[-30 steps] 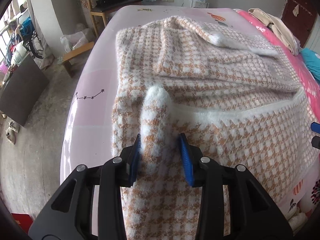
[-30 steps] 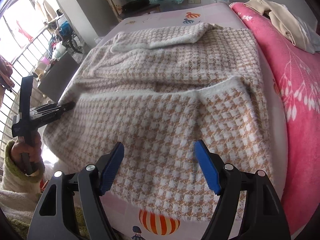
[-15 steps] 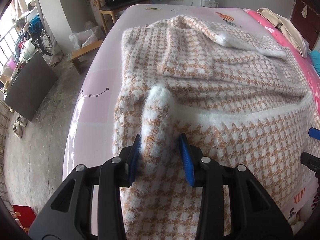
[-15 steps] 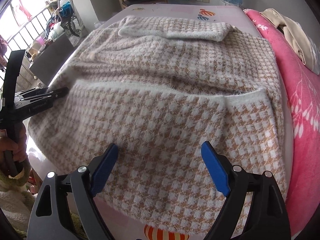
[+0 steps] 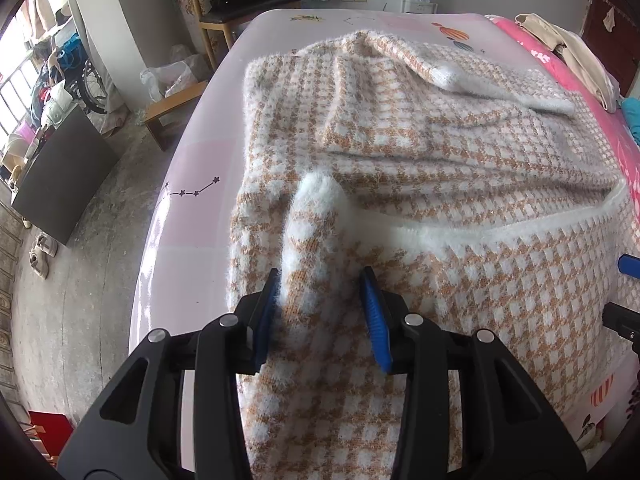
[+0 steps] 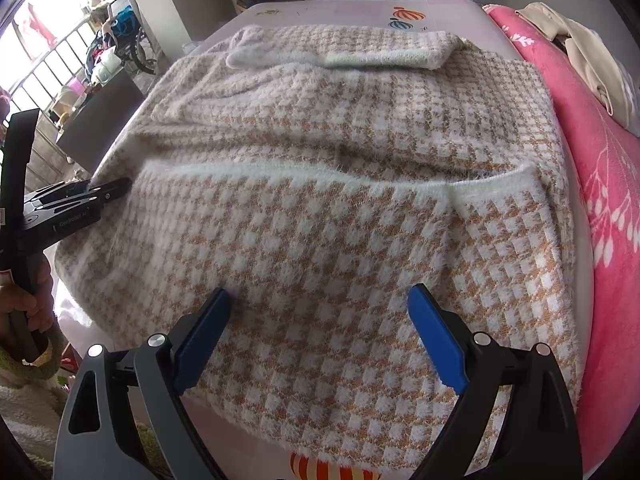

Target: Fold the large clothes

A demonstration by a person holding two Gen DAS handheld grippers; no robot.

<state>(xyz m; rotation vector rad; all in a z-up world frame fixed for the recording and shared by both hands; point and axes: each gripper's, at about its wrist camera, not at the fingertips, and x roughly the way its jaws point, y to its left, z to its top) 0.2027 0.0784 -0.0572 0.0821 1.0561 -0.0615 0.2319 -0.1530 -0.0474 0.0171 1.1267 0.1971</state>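
A fluffy orange-and-white checked sweater (image 5: 440, 152) lies spread on the bed, its lower part folded up so the white hem (image 6: 320, 172) runs across the middle. My left gripper (image 5: 320, 312) is shut on a raised fold of the sweater at its left hem corner. From the right wrist view that same left gripper (image 6: 100, 192) sits at the sweater's left edge, held by a hand (image 6: 28, 304). My right gripper (image 6: 320, 320) hovers over the near right part of the sweater (image 6: 340, 220). Its jaws are opening wide, with only flat fabric below them.
The bed's pale pink sheet (image 5: 192, 208) shows along the left. A bright pink blanket (image 6: 608, 220) covers the right side, with a beige garment (image 6: 592, 56) on it. A wooden chair (image 5: 240, 12) and a bench (image 5: 172, 108) stand beyond the bed's far left corner.
My right gripper's jaws have spread wider and it has shifted slightly over the sweater's near part. The left gripper keeps its hold on the fold, unmoved.
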